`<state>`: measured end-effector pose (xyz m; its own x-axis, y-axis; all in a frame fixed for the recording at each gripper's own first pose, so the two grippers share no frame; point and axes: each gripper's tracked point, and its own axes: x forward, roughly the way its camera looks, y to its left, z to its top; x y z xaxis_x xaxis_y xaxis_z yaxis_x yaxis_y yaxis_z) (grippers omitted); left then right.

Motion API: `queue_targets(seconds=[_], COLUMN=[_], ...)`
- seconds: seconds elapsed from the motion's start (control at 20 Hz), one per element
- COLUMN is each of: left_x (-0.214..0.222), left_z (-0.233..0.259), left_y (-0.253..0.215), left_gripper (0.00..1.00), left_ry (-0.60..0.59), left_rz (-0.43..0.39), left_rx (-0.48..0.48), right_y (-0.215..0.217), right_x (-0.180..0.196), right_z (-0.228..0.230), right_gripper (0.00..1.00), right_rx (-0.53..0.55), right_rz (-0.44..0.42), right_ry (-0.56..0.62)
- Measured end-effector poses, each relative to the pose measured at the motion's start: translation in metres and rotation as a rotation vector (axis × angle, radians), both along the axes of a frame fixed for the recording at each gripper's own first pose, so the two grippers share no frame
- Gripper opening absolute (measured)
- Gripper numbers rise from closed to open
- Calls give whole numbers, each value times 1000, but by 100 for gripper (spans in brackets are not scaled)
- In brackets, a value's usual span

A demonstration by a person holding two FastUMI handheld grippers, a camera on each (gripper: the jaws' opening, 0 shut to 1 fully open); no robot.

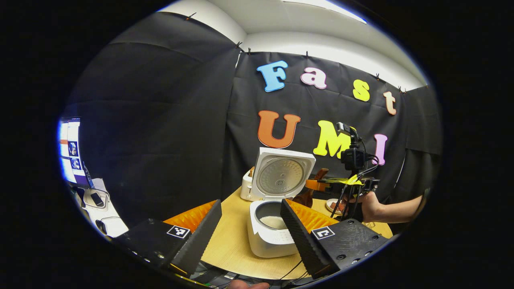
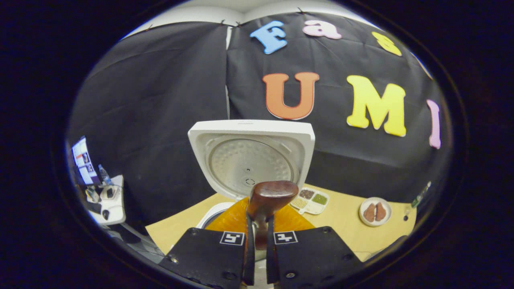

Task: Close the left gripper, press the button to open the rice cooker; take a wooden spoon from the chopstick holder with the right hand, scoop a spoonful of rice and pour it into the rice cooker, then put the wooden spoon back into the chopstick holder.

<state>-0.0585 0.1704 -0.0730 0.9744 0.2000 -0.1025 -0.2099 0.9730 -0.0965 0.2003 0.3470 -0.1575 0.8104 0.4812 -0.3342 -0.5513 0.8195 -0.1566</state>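
Note:
The white rice cooker (image 1: 268, 241) stands on the wooden table with its lid (image 1: 283, 174) up, and white rice (image 1: 274, 221) lies in its pot. My left gripper (image 1: 251, 235) is open, its two fingers either side of the cooker's body and short of it. Farther right, a hand (image 1: 373, 206) holds the right gripper (image 1: 353, 180) above the table. In the right gripper view, my right gripper (image 2: 259, 224) is shut on the handle of the wooden spoon (image 2: 273, 196), whose bowl points at the raised lid (image 2: 251, 160) above the cooker's rim (image 2: 213, 214).
A white holder (image 1: 247, 186) stands behind the cooker on the left. A sectioned tray of grains (image 2: 311, 199) and a small plate with brown pieces (image 2: 374, 211) sit at the table's back right. A desk with a monitor (image 1: 70, 150) is far left.

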Motion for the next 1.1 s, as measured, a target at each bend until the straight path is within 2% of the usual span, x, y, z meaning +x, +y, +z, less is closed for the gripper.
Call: queue_targets(seconds=[0.3, 0.4, 0.5, 0.8, 1.1], left_x=[3, 3, 4, 6, 15], left_z=[0, 0, -1, 4, 10], left_y=[-6, -6, -7, -9, -23], left_gripper=[94, 94, 94, 94, 94], left_ry=[-3, -11, -11, -23, -29], left_rz=[-4, 0, 2, 16, -3], left_rx=[8, 4, -1, 7, -1], right_y=[26, 31, 30, 11, -50], right_x=[-29, -36, -37, -26, -21], right_z=[7, 9, 9, 29, 78], right_gripper=[14, 12, 13, 13, 13], right_rx=[-217, -249, -244, -66, 226], right_rz=[172, 210, 215, 135, 21], right_ry=[-222, -258, -259, -137, 32])
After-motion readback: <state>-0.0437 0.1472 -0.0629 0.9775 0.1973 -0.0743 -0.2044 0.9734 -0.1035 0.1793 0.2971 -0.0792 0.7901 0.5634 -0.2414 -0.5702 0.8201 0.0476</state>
